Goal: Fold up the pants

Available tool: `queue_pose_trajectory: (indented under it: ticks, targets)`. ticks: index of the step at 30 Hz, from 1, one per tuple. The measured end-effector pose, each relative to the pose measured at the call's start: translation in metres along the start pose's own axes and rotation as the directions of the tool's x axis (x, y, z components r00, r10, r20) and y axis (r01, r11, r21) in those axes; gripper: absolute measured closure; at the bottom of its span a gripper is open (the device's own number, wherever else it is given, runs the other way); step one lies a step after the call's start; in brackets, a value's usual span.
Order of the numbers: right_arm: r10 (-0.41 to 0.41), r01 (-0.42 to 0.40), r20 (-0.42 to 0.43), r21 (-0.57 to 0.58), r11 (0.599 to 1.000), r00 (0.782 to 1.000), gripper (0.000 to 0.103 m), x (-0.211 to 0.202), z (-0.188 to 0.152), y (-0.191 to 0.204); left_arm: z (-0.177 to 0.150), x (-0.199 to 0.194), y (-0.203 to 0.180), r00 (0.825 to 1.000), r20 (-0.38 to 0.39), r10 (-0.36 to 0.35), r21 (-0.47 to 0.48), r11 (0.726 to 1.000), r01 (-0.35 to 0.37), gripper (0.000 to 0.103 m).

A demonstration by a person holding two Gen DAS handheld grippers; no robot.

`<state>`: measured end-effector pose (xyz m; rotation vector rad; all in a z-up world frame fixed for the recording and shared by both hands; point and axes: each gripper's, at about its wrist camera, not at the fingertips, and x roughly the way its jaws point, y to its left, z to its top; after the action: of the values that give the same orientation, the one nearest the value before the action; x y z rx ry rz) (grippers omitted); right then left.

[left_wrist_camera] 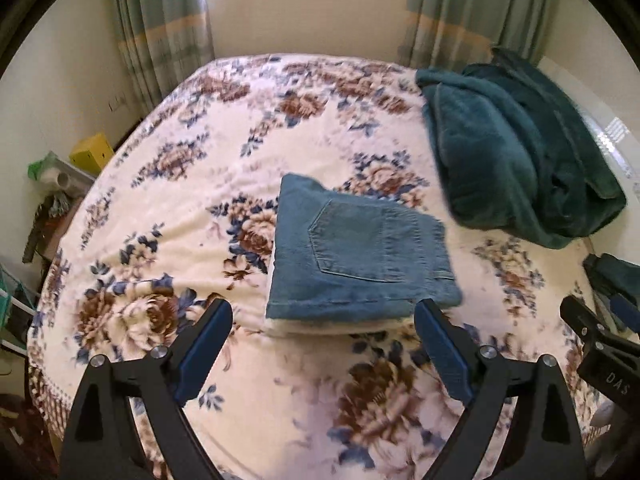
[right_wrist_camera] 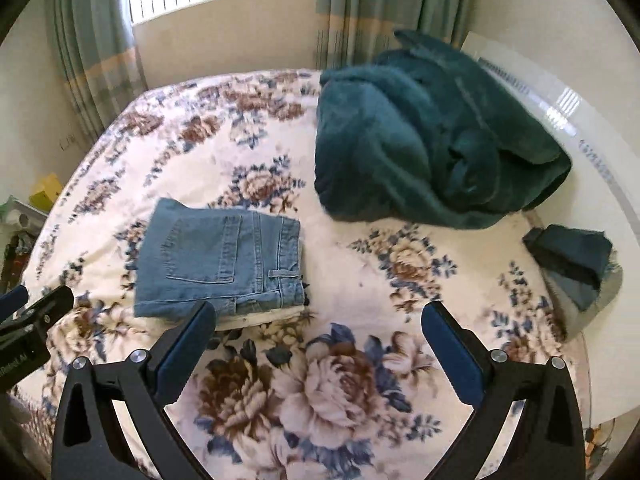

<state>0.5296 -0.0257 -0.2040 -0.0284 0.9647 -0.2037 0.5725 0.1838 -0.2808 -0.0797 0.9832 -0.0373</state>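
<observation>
**Ana:** Left wrist view first. What's in front of the left gripper (left_wrist_camera: 323,320)?

**Ben:** Its two fingers are spread wide apart with nothing between them. Just beyond the tips lie the pants (left_wrist_camera: 360,252), blue denim, folded into a compact rectangle with a back pocket facing up. They rest flat on the bed (left_wrist_camera: 200,152), on its floral blanket, roughly in the middle.

**Ana:** Anything else on the bed?

**Ben:** A teal blanket (left_wrist_camera: 512,152) is heaped toward the far right, apart from the pants. At the right edge part of the right gripper's black frame shows, beside a small dark cloth (left_wrist_camera: 616,276). Green curtains (left_wrist_camera: 160,28) hang either side of the window behind the bed, and a yellow box (left_wrist_camera: 92,152) sits off the left side.

**Ana:** Now the right wrist view.

**Ben:** The right gripper (right_wrist_camera: 320,316) also has its fingers wide apart, holding nothing, above the floral blanket. The pants (right_wrist_camera: 220,260) lie ahead and to the left; the left finger's tip overlaps their near edge in the picture, though I can't tell whether it touches. A belt loop and pocket face up, and a pale layer shows under the near edge.

**Ana:** And to the right?

**Ben:** The teal blanket (right_wrist_camera: 420,136) is piled at the far right, and the dark cloth (right_wrist_camera: 572,260) lies near the right edge of the bed (right_wrist_camera: 360,280), well apart from the pants. The left gripper's frame pokes in at the left border.
</observation>
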Motion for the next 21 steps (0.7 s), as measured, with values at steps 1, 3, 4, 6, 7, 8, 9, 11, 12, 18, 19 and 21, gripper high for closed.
queue_pose_trajectory:
  ticks: [1, 3, 4, 6, 7, 8, 9, 11, 12, 18, 19, 21]
  targets:
    - [0.006, -0.005, 0.013, -0.004, 1.000, 1.000, 0.000, -0.018, -0.001, -0.004, -0.002, -0.013, -0.003, 1.000, 0.008, 0.000, 0.000, 1.000, 0.000, 0.010]
    - [0.013, -0.012, 0.045, -0.017, 1.000, 0.999, 0.000, -0.062, -0.006, -0.013, -0.008, -0.046, -0.011, 1.000, 0.029, -0.004, 0.003, 1.000, 0.004, 0.010]
    - [0.017, -0.016, 0.062, -0.022, 1.000, 0.998, 0.000, -0.082, -0.008, -0.018, -0.011, -0.060, -0.014, 0.999, 0.039, -0.006, 0.004, 1.000, 0.006, 0.010]
    - [0.020, -0.018, 0.086, -0.032, 0.999, 0.996, 0.000, -0.116, -0.014, -0.025, -0.019, -0.095, -0.022, 0.998, 0.065, -0.005, 0.011, 1.000, 0.005, 0.010]
    - [0.030, -0.026, 0.102, -0.035, 0.999, 0.994, 0.000, -0.141, -0.018, -0.032, -0.022, -0.108, -0.025, 0.997, 0.075, -0.007, 0.011, 1.000, 0.006, 0.010]
    - [0.035, -0.031, 0.108, -0.036, 0.999, 0.993, 0.000, -0.153, -0.022, -0.035, -0.027, -0.130, -0.028, 0.996, 0.090, -0.011, 0.008, 1.000, 0.010, 0.010]
    - [0.041, -0.036, 0.119, -0.039, 0.999, 0.992, 0.000, -0.174, -0.026, -0.041, -0.031, -0.147, -0.031, 0.995, 0.103, -0.016, 0.006, 1.000, 0.015, 0.010]
    - [0.050, -0.044, 0.146, -0.048, 0.998, 0.988, 0.000, -0.211, -0.036, -0.050, -0.040, -0.179, -0.036, 0.992, 0.126, -0.022, 0.005, 1.000, 0.021, 0.010]
    - [0.057, -0.049, 0.154, -0.053, 0.997, 0.986, 0.000, -0.226, -0.039, -0.054, -0.044, -0.192, -0.038, 0.991, 0.134, -0.022, 0.006, 1.000, 0.021, 0.010]
    - [0.105, -0.091, 0.205, -0.079, 0.993, 0.973, 0.000, -0.320, -0.062, -0.075, -0.070, -0.274, -0.041, 0.980, 0.197, 0.039, -0.026, 0.999, -0.035, 0.010]
    - [0.111, -0.095, 0.214, -0.085, 0.992, 0.971, 0.000, -0.331, -0.064, -0.077, -0.074, -0.288, -0.041, 0.977, 0.206, 0.049, -0.034, 0.999, -0.043, 0.010]
    - [0.113, -0.093, 0.237, -0.097, 0.991, 0.965, 0.000, -0.360, -0.072, -0.080, -0.081, -0.310, -0.039, 0.972, 0.226, 0.059, -0.040, 0.998, -0.051, 0.010]
